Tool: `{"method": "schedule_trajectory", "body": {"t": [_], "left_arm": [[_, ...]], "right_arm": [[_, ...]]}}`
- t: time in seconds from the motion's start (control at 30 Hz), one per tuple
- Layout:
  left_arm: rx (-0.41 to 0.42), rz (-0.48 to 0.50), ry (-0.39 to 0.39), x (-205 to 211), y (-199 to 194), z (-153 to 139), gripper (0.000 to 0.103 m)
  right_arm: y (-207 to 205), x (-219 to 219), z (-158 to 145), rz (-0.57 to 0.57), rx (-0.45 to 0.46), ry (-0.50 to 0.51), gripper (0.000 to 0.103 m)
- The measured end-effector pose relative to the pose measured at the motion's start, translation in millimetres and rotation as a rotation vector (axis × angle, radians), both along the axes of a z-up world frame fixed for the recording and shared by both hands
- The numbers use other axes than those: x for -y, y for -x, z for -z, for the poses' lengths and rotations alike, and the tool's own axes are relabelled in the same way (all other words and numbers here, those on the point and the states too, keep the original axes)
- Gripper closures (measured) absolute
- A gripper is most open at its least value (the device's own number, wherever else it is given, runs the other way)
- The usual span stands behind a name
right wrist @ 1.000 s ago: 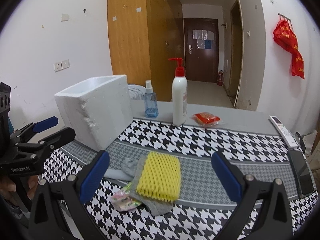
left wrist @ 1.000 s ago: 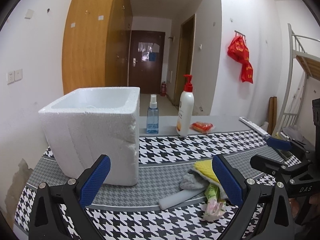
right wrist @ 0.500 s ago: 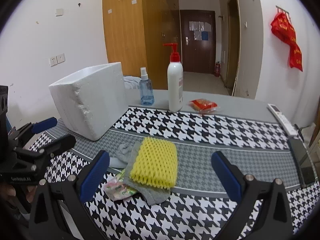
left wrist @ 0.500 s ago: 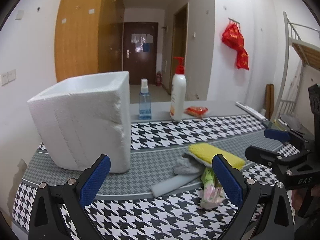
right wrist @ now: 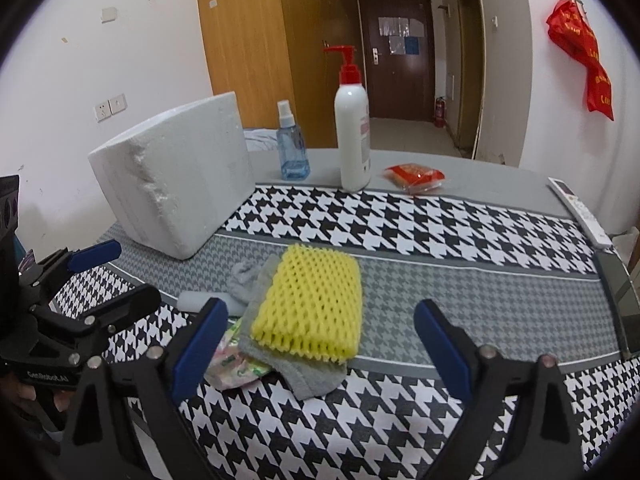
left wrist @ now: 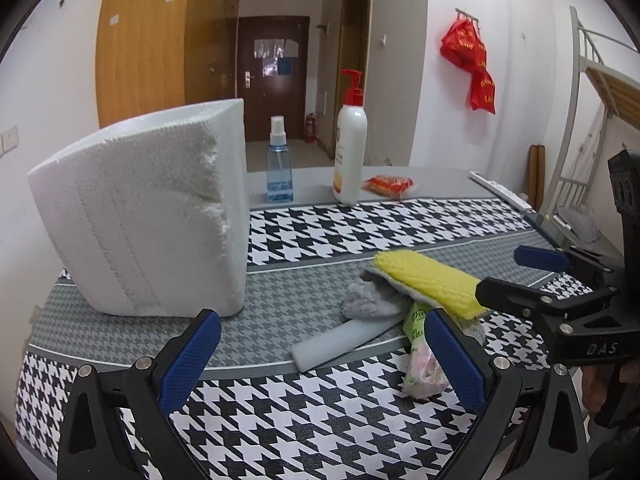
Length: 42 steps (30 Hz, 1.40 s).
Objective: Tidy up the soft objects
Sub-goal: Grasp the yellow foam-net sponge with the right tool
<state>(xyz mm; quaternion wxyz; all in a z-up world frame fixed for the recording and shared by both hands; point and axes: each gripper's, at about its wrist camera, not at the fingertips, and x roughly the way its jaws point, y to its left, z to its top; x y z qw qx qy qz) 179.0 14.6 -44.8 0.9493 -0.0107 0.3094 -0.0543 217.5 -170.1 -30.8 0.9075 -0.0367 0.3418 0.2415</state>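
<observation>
Yellow foam netting (right wrist: 310, 304), one piece with an open honeycomb mesh, is lying on top of one grey knitted cloth (right wrist: 308, 372) in the middle of the table (right wrist: 480, 280). One white foam strip (left wrist: 340, 340), flat and rectangular, and one crinkled plastic packet (left wrist: 422, 364) in green and pink are touching this small pile at its left side. One white styrofoam box (left wrist: 148, 220) with a rough, chipped corner is standing behind and to the left, apart from the pile. The left gripper (left wrist: 320, 364) is hovering with its jaws wide apart and holding nothing; the right gripper (right wrist: 320, 352) is doing the same, its fingers framing the pile. Near the far edge are standing one blue spray bottle (right wrist: 293, 152) and one white pump bottle (right wrist: 353, 140), with one red packet (right wrist: 414, 176) beside. The houndstooth cover to the right of the pile is lying open.
</observation>
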Motion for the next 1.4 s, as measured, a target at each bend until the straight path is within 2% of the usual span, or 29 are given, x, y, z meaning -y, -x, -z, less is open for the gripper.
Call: {"method": "schedule_trajectory", "body": {"t": [0.07, 0.33, 0.47, 0.63, 0.67, 0.9, 0.93, 1.03, 1.4], "left_arm": [[-0.013, 0.003, 0.000, 0, -3, 3, 0.001], [-0.034, 0.010, -0.003, 2, -11, 9, 0.001], [-0.044, 0.020, -0.001, 4, -13, 11, 0.001], [-0.056, 0.018, -0.003, 4, -17, 15, 0.001], [-0.059, 0.020, -0.004, 5, -18, 15, 0.001], [-0.091, 0.058, 0.028, 9, -25, 21, 0.001], [-0.093, 0.063, 0.031, 9, -25, 21, 0.001], [-0.097, 0.079, 0.024, 14, -24, 23, 0.001], [-0.107, 0.106, 0.000, 24, -24, 24, 0.001]], "right_arm": [[-4, -1, 2, -0.001, -0.010, 0.009, 0.019], [-16, -5, 13, -0.018, -0.074, -0.009, 0.021], [-24, -10, 17, -0.034, -0.112, -0.018, 0.033], [-30, -11, 23, -0.042, -0.148, -0.020, 0.037], [-31, -11, 24, -0.042, -0.152, -0.022, 0.044], [-36, -10, 35, -0.039, -0.196, 0.004, 0.064], [-36, -8, 36, -0.036, -0.201, 0.000, 0.071], [-36, 0, 34, -0.032, -0.208, -0.039, 0.079], [-25, 21, 19, 0.002, -0.148, -0.061, 0.080]]}}
